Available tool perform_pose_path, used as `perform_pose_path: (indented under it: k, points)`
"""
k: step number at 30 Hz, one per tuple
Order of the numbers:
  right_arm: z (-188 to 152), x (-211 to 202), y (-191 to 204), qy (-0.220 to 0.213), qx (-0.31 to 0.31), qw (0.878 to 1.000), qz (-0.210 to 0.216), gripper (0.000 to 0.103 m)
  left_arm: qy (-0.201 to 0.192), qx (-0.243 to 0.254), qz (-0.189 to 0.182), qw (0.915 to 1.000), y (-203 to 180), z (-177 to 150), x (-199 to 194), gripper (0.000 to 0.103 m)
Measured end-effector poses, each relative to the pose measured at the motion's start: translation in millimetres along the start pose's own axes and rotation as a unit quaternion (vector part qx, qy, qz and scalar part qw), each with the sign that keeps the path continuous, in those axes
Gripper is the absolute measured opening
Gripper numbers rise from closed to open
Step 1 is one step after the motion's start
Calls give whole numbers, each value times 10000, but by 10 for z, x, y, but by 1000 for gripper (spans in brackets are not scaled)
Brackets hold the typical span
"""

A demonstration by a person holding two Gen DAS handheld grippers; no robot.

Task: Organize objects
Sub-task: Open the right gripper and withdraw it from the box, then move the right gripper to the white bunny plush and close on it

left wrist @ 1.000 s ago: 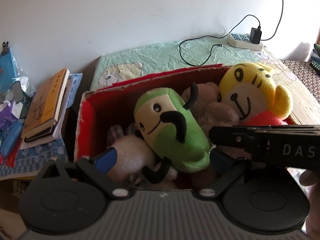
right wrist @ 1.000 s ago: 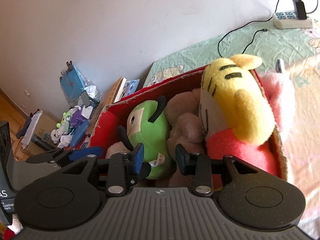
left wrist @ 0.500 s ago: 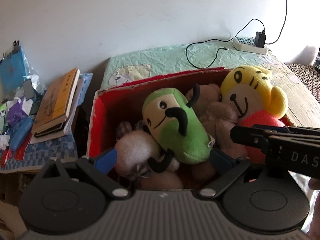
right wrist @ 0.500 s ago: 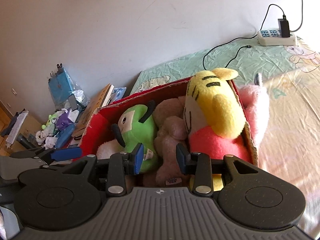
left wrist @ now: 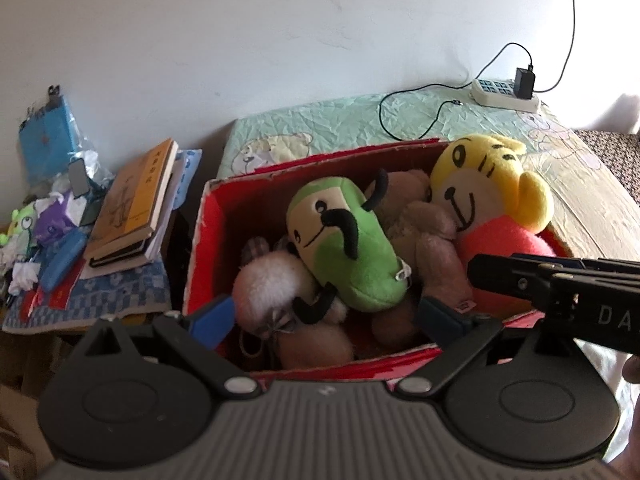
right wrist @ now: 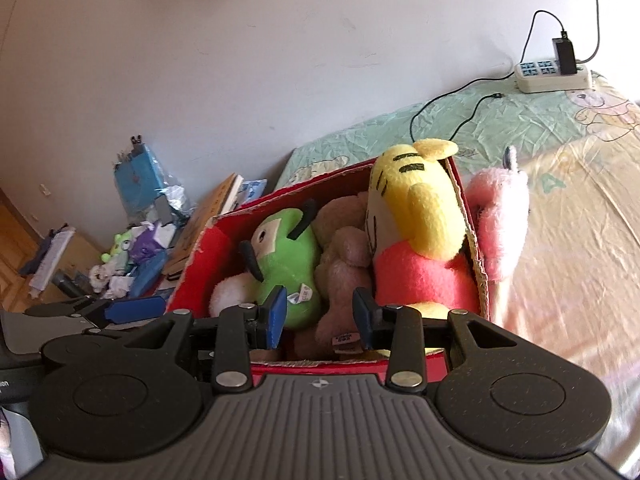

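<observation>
A red cardboard box [left wrist: 208,248] [right wrist: 202,248] on the bed holds several plush toys: a green one [left wrist: 348,248] [right wrist: 286,248], a yellow and red one [left wrist: 488,188] [right wrist: 416,216], a brown one [left wrist: 436,232] [right wrist: 344,256] and a white fluffy one [left wrist: 268,284]. A pink plush [right wrist: 500,208] leans outside the box's right wall. My left gripper [left wrist: 324,316] is open and empty above the box's near edge. My right gripper [right wrist: 320,312] is open and empty, just short of the box. The right gripper's body crosses the left wrist view [left wrist: 560,280].
A bedsheet with bear prints [left wrist: 320,128] covers the bed. A power strip with a charger and cable [left wrist: 508,90] [right wrist: 554,70] lies by the wall. Left of the box are stacked books [left wrist: 136,200], a blue bag [left wrist: 46,136] and small clutter [right wrist: 132,248].
Both grippers have drawn back and up from the box, so more of the box and bed shows. The toys have not moved. Both jaws stay open.
</observation>
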State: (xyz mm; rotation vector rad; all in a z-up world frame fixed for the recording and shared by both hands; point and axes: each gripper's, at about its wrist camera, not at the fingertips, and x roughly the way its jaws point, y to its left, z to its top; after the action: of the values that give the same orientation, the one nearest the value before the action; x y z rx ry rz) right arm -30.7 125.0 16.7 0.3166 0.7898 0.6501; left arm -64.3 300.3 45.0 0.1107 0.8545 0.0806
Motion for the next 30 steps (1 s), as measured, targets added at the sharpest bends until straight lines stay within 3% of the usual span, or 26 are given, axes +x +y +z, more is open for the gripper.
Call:
perform_pose_path:
  k: [16,23,30]
  points:
    - [51,-318,-293,647,-324,9880,1363,39,143,-721,442,9963,-425,-229,-429,99]
    - [-23,-440,-504,1034,-748,9772,1697,42,246,-866,237,9957,-766,-434,-467,99]
    - [-74,-529,-906,1305,-884,9754,1541,42,325,-756,-192,9964,-1252,-539,-354,97]
